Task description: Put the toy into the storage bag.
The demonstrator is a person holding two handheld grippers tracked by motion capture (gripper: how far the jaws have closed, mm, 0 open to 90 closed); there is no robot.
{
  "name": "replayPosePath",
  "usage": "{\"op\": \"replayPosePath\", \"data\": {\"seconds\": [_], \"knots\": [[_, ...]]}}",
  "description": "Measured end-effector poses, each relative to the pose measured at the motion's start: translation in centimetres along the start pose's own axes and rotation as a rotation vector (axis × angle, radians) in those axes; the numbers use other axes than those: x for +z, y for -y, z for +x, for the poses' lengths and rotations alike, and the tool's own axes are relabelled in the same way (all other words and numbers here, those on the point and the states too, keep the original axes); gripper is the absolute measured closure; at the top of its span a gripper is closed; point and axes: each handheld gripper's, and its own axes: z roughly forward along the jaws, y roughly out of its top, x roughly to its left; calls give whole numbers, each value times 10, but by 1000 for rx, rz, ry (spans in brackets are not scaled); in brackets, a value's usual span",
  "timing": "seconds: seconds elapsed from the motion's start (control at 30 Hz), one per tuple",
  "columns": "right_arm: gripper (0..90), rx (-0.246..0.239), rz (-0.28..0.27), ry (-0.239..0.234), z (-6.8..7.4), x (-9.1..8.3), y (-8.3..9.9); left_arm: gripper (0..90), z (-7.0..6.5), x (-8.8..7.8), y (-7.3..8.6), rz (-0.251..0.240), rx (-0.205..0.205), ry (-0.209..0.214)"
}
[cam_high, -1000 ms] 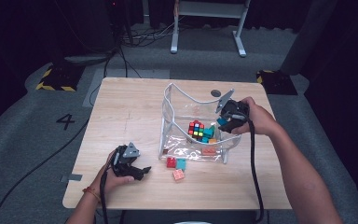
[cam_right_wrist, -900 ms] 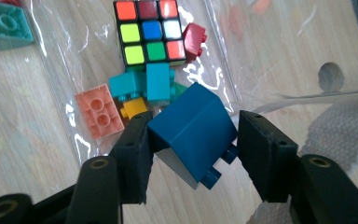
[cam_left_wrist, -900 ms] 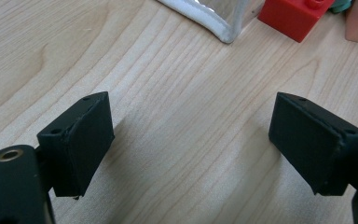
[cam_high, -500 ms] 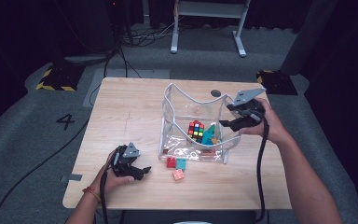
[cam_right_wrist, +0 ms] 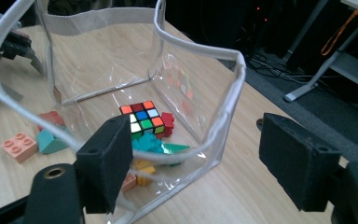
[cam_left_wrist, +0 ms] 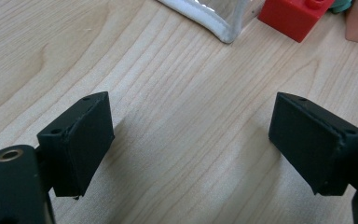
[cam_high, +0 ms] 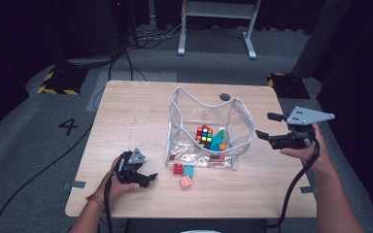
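My right hand-held gripper (cam_high: 268, 125), jaws just spread and empty, hangs right of the clear bag (cam_high: 206, 127) mid-tabletop (cam_high: 126, 111). The bag looks light and floppy, best pinched at its white rim (cam_right_wrist: 235, 88). My left hand-held gripper (cam_high: 150, 178), left of it, stands half-spread, empty.

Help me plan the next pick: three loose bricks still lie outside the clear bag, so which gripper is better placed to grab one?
Left. The left gripper rests open on the table beside the red brick; the right gripper, jaws just opened and empty, hangs beyond the clear bag.
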Motion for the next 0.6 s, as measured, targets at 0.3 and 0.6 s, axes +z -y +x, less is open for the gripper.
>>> {"op": "replayPosePath", "data": {"seconds": [0.3,0.6], "knots": [[261,26,-3,21,13,-15,44,140,0,0,0,0,0,0],[282,72,35,-68,44,15,86,140,0,0,0,-1,-5,-1]]}}
